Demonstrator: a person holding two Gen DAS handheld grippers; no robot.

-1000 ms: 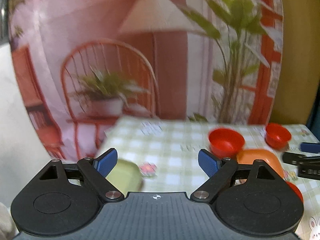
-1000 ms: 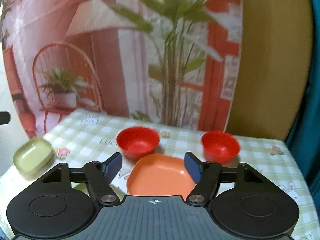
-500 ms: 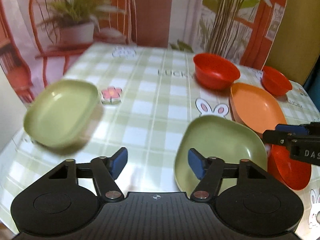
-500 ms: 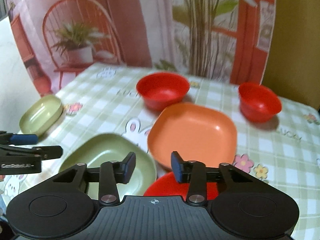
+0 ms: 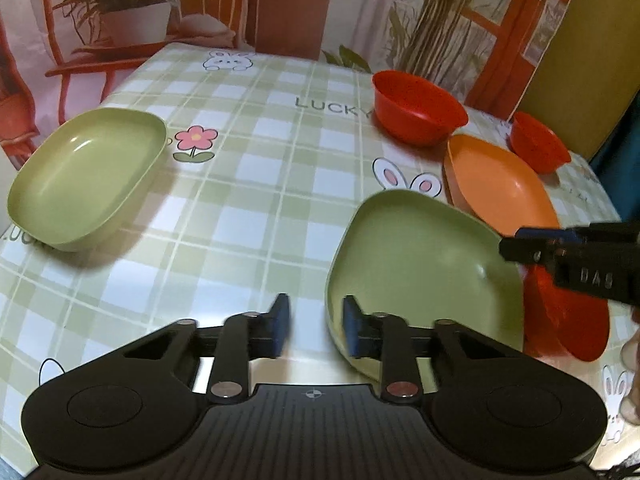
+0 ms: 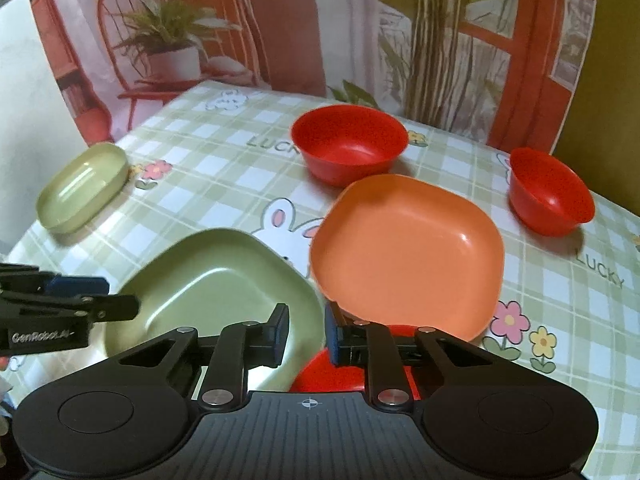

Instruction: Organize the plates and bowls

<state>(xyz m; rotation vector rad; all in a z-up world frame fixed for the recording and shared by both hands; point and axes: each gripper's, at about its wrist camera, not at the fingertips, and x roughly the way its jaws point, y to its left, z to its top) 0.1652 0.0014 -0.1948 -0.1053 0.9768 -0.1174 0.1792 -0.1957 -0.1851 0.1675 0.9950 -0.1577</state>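
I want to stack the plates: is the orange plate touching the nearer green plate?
Cannot tell. In the right wrist view the orange plate and the nearer green plate nearly meet at their rims, but no clear gap or contact shows.

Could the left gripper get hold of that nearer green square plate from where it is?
Probably yes: the left gripper straddles the near rim of the green square plate, jaws apart, nothing between.

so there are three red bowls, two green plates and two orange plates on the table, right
Not quite: there is only one orange plate, lying between the two far red bowls. The rest holds: a third red bowl sits just under the right claw, and there are two green plates, one near and one at the far left. The right wrist view shows all of it.
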